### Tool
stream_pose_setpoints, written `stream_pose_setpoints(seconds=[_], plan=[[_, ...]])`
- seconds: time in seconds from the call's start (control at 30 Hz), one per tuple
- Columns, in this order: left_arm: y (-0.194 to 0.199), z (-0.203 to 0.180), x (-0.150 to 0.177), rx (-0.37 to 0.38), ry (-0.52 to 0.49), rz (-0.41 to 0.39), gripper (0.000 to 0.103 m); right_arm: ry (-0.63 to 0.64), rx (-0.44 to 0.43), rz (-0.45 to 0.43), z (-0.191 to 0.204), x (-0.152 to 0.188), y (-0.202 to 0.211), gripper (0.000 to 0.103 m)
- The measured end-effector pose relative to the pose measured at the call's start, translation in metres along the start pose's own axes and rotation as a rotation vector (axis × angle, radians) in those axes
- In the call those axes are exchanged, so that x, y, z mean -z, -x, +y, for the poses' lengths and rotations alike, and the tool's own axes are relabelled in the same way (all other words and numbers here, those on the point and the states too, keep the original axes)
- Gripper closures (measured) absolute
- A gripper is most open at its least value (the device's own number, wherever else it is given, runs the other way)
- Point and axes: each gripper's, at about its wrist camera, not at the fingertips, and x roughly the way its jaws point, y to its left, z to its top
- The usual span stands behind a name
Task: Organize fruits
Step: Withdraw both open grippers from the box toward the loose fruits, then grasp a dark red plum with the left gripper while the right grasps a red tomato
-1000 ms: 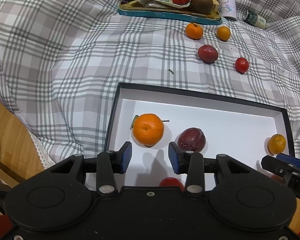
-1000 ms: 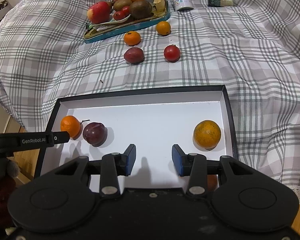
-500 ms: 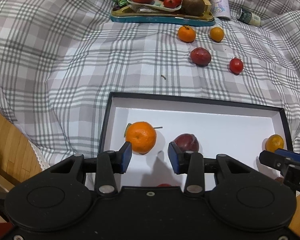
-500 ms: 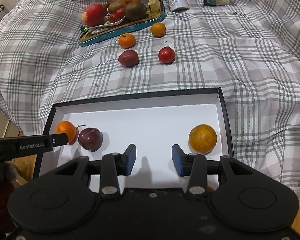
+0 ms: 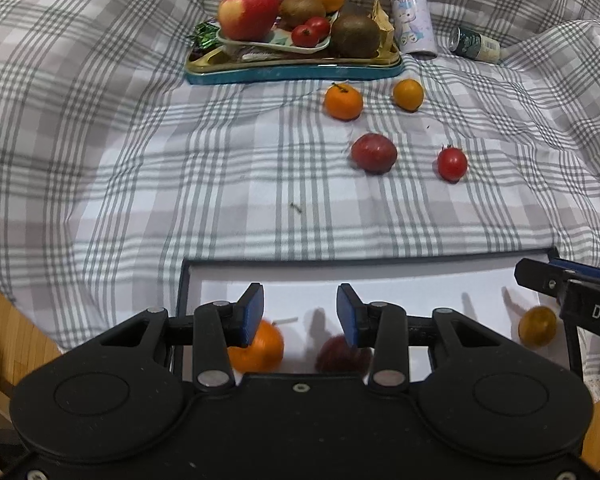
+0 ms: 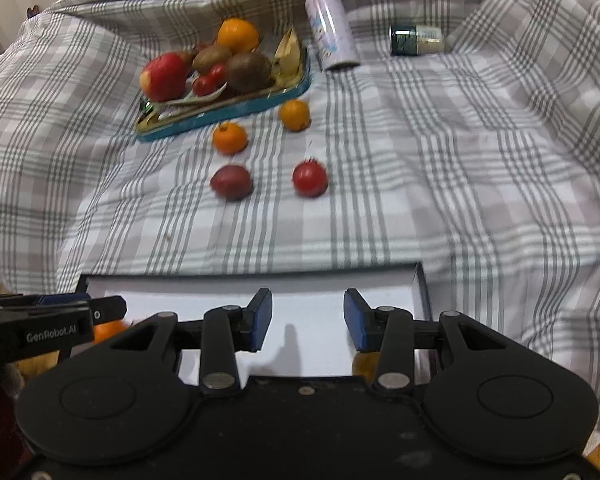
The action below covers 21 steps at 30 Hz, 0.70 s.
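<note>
Tongs (image 5: 300,314) on the left, matte black with blue pads, stand apart and empty over the shallow white box (image 5: 420,280); right tongs (image 6: 308,318) likewise gape on nothing. Beneath the left pads a glossy round mandarin (image 5: 260,350) and a dark plum (image 5: 340,354) lie in the box, both half hidden behind the rig, more covered than a second ago; a yellow-orange fruit (image 5: 537,326) sits at 3 o'clock. At 12 o'clock on the checked bedspread (image 5: 140,160) lie four loose fruits; beyond, a teal tin tray (image 5: 292,70) heaped with fruit; the right view is blurred.
</note>
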Motion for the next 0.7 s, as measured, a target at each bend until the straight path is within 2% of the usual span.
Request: stream_pose_setpoints(seconds=[0.37, 0.7], plan=[[-0.029, -0.015, -0.039, 0.029, -0.027, 0.024, 0.055, -0.007, 0.02, 0.0, -0.008, -0.034, -0.038, 0.06], [-0.06, -0.022, -0.066, 0.017, -0.019, 0.058, 0.055, -0.002, 0.037, -0.002, -0.012, -0.064, -0.073, 0.06]])
